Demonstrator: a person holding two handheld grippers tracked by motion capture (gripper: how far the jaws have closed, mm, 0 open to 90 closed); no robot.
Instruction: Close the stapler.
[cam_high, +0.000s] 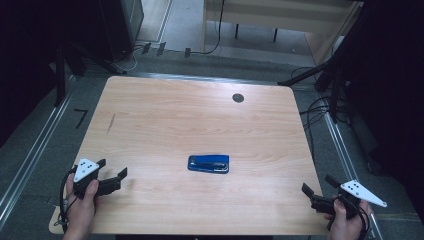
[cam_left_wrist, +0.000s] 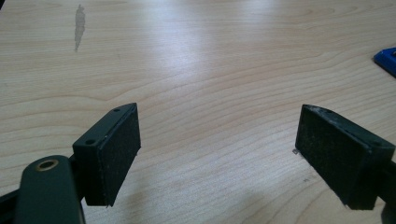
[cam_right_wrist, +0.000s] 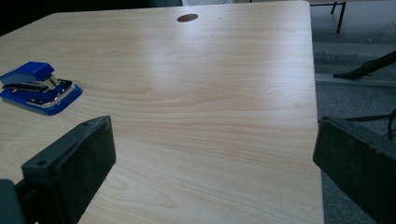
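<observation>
A blue stapler (cam_high: 208, 163) lies flat near the middle of the wooden table (cam_high: 200, 120), a bit toward the front. In the right gripper view the stapler (cam_right_wrist: 38, 87) sits at the far left, and a blue corner of the stapler (cam_left_wrist: 386, 58) shows at the right edge of the left gripper view. My left gripper (cam_high: 112, 169) rests at the table's front left corner, jaws wide apart with bare wood between them (cam_left_wrist: 217, 154). My right gripper (cam_high: 317, 186) hovers at the front right edge, also open and holding nothing (cam_right_wrist: 215, 172).
A small dark round grommet (cam_high: 238, 98) sits in the tabletop near the far edge. A dark smear (cam_high: 111, 123) marks the wood at the left. Cables and stand legs (cam_high: 320, 107) lie on the floor past the right side.
</observation>
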